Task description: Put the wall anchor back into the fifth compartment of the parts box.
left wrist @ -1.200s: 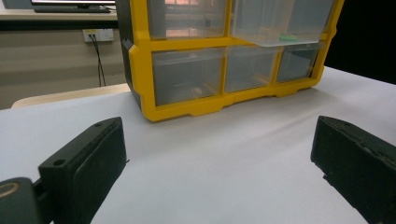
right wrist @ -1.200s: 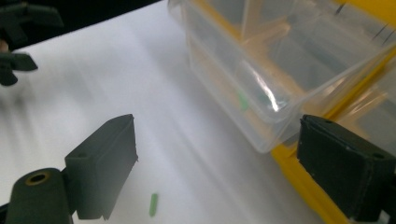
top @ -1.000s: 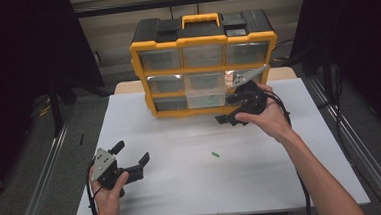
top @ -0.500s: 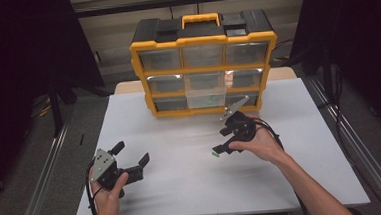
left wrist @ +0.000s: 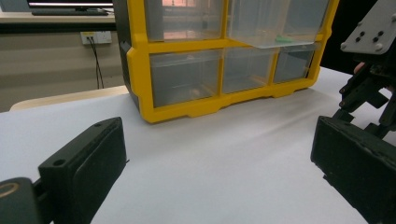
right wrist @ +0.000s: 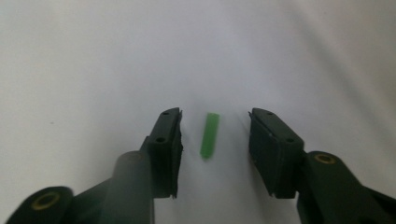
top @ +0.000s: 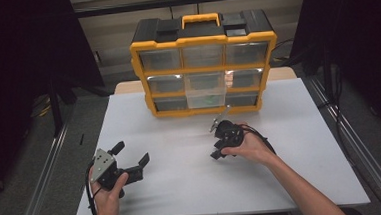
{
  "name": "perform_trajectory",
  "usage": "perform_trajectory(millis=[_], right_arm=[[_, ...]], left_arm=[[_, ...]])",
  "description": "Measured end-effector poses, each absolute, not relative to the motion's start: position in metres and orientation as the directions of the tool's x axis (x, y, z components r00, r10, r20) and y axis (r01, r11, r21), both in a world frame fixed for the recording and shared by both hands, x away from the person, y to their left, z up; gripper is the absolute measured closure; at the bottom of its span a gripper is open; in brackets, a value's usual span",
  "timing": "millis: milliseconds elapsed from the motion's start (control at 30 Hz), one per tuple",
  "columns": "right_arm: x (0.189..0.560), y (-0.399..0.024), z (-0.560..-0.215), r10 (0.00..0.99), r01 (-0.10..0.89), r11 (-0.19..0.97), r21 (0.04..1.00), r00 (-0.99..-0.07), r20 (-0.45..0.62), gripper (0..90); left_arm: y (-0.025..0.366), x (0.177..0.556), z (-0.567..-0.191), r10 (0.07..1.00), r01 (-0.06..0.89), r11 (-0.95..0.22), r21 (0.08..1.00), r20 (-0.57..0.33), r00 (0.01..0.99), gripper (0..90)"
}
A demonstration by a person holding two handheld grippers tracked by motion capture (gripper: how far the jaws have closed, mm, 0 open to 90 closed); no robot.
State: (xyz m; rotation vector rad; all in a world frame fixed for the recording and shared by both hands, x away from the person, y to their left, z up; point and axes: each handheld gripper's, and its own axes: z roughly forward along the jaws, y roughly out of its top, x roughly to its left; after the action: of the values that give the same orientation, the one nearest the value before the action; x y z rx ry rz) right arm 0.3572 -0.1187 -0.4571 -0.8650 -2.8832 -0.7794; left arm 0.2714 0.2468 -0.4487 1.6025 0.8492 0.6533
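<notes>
The green peg looks like smooth, slightly glossy plastic. The right gripper has matt black plastic jaws with finely ribbed pads. The left gripper is the same matt black, topped by a dull grey metal plate. The table has a smooth, matt white surface. At its far edge, the organiser box is glossy yellow and black plastic with clear, shiny plastic drawers.

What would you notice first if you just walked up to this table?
The big yellow box of clear drawers at the back of the white table, its middle drawer pulled out. Then the tiny green peg lying between the right claw's jaws, which have just been closing but aren't touching it. The left claw rests wide open near the front.
</notes>
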Motion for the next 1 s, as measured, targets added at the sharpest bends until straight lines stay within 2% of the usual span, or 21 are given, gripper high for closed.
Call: perform_trajectory(millis=[267, 433, 700, 833, 1000], right_arm=[[0.358, -0.113, -0.458, 0.481, 0.473, 0.785, 0.401, -0.872, 0.087, 69.6], [0.36, -0.116, -0.457, 0.495, 0.483, 0.778, 0.402, -0.865, 0.082, 84.6], [0.36, -0.12, -0.453, 0.5, 0.501, 0.756, 0.421, -0.857, 0.121, 84.7], [0.359, -0.125, -0.445, 0.506, 0.504, 0.726, 0.467, -0.852, 0.133, 84.7], [0.356, -0.135, -0.425, 0.468, 0.472, 0.674, 0.568, -0.868, 0.165, 84.7]], left_arm=[[0.247, 0.271, -0.448, 0.811, 0.177, -0.099, 0.979, -0.024, 0.585, 3.4], [0.247, 0.271, -0.448, 0.807, 0.176, -0.1, 0.979, -0.023, 0.59, 3.4], [0.247, 0.272, -0.448, 0.803, 0.171, -0.095, 0.981, -0.026, 0.595, 3.4], [0.247, 0.272, -0.449, 0.802, 0.169, -0.096, 0.981, -0.025, 0.596, 3.4], [0.247, 0.272, -0.449, 0.808, 0.172, -0.098, 0.98, -0.023, 0.589, 3.4]])
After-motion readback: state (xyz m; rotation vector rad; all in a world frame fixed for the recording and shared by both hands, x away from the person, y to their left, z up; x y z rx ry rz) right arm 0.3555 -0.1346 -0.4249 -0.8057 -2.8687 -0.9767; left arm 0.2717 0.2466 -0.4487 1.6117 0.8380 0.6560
